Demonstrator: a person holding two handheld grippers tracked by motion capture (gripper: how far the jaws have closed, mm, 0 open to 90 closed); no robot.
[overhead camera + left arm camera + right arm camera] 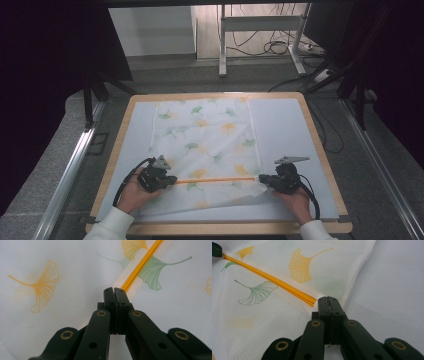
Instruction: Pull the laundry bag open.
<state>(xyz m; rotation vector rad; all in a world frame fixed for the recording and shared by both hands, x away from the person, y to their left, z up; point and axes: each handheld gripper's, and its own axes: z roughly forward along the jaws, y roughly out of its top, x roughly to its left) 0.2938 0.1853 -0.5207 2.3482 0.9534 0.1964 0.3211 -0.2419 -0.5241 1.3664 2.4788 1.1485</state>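
Observation:
A white mesh cloth [205, 135] printed with yellow and green ginkgo leaves lies flat on the table mat. An orange zipper strip [215, 180] runs across its near part. My left gripper [174, 181] is shut on the cloth at the strip's left end, and its jaws [114, 290] meet right at the orange line [141, 263]. My right gripper [261, 179] is shut on the cloth at the strip's right end [327, 298], next to the hemmed edge. The strip [269, 278] is stretched straight between them. The cloth's near right corner is slightly lifted.
The cloth lies on a pale blue mat [280, 125] on a wood-rimmed table [320, 145]. Bare mat flanks the cloth on both sides. Beyond the table are a desk frame [222, 40], floor cables [272, 47] and dark stands.

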